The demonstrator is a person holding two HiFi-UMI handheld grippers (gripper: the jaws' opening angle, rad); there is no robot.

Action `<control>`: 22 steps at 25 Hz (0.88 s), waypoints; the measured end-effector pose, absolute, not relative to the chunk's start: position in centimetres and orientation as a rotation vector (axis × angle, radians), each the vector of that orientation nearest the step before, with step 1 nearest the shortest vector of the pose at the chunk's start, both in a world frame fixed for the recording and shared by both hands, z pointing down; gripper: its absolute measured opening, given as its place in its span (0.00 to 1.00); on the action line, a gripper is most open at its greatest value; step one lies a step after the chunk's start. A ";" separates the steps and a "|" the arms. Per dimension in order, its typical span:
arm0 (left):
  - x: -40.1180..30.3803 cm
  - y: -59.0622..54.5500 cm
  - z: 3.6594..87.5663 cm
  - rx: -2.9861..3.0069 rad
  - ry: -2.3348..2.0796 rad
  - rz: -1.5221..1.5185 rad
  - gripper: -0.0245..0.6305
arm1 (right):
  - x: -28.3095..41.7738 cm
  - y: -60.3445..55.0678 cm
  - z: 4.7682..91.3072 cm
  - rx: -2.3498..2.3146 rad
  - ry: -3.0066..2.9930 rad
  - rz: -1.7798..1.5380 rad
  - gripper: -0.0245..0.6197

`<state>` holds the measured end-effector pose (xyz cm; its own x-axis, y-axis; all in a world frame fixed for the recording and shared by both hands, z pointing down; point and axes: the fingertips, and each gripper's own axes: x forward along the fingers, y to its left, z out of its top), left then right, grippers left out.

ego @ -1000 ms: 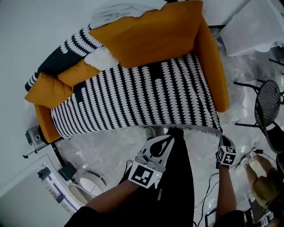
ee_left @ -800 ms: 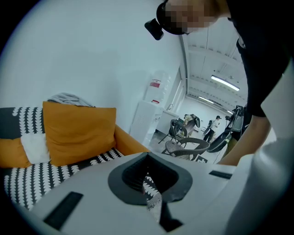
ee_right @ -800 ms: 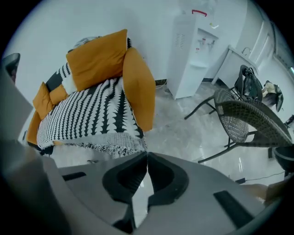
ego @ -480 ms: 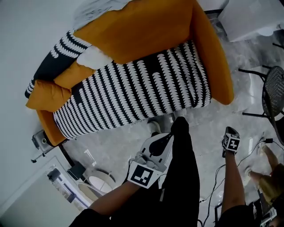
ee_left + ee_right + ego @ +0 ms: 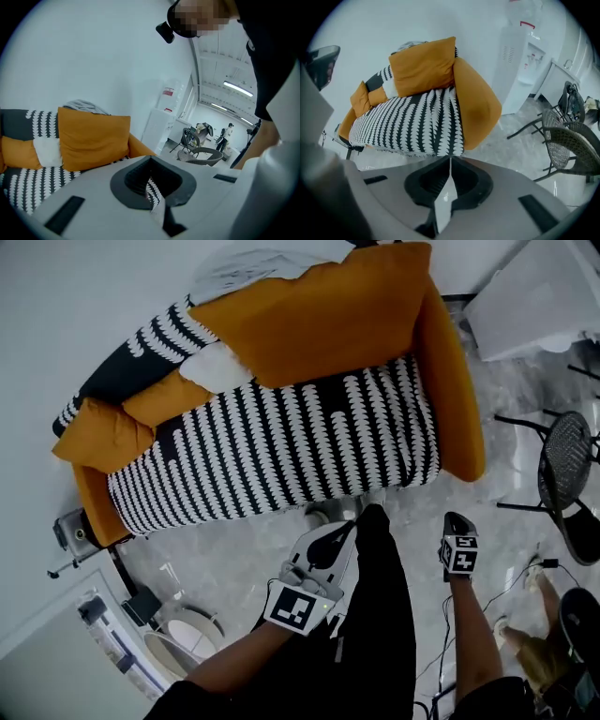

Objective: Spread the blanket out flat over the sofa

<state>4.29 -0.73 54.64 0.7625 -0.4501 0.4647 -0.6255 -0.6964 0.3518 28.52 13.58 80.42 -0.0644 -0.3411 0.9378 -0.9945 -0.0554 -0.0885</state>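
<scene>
A black-and-white patterned blanket (image 5: 281,446) lies over the seat of the orange sofa (image 5: 459,399), with its hem down the front edge. It runs up over the left arm behind two small orange pillows (image 5: 103,427). The right gripper view shows the blanket (image 5: 408,126) smooth across the seat. My left gripper (image 5: 342,535) hovers over the floor just in front of the sofa, shut and empty (image 5: 150,159). My right gripper (image 5: 457,519) is off the sofa's right front corner, also shut on nothing (image 5: 450,159). Neither touches the blanket.
A large orange back cushion (image 5: 319,315) and a white pillow (image 5: 216,367) rest on the sofa. A wicker chair (image 5: 567,465) stands to the right, with a white cabinet (image 5: 534,296) beyond it. Cables (image 5: 525,568) trail on the floor. Small devices (image 5: 187,634) sit at the lower left.
The blanket's front hem, which reached out toward the grippers a second ago, now hangs close against the sofa front. My right gripper has shifted a little left; the left has hardly moved.
</scene>
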 end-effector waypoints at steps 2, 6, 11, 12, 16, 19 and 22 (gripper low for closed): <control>3.0 -0.9 53.1 2.461 -0.827 0.446 0.05 | 26.6 12.2 77.5 1.507 -1.539 1.117 0.10; -0.4 -0.9 48.3 2.490 -0.864 0.406 0.05 | 19.9 8.0 67.0 1.539 -1.769 0.957 0.10; -7.0 -1.3 41.7 2.438 -0.990 0.347 0.05 | 8.0 2.4 51.5 1.575 -2.054 0.812 0.10; -8.6 -1.5 40.4 2.433 -1.018 0.349 0.05 | 5.5 1.3 48.8 1.573 -2.109 0.781 0.10; -15.4 -1.6 35.3 2.442 -1.135 0.297 0.05 | -4.2 -1.6 38.9 1.537 -2.332 0.708 0.10; -20.2 -2.5 30.7 2.467 -1.237 0.270 0.05 | -10.7 -2.9 32.9 1.423 -2.469 0.610 0.10; -23.8 -2.7 27.8 2.462 -1.342 0.195 0.05 | -15.9 -3.6 28.0 1.318 -2.578 0.449 0.10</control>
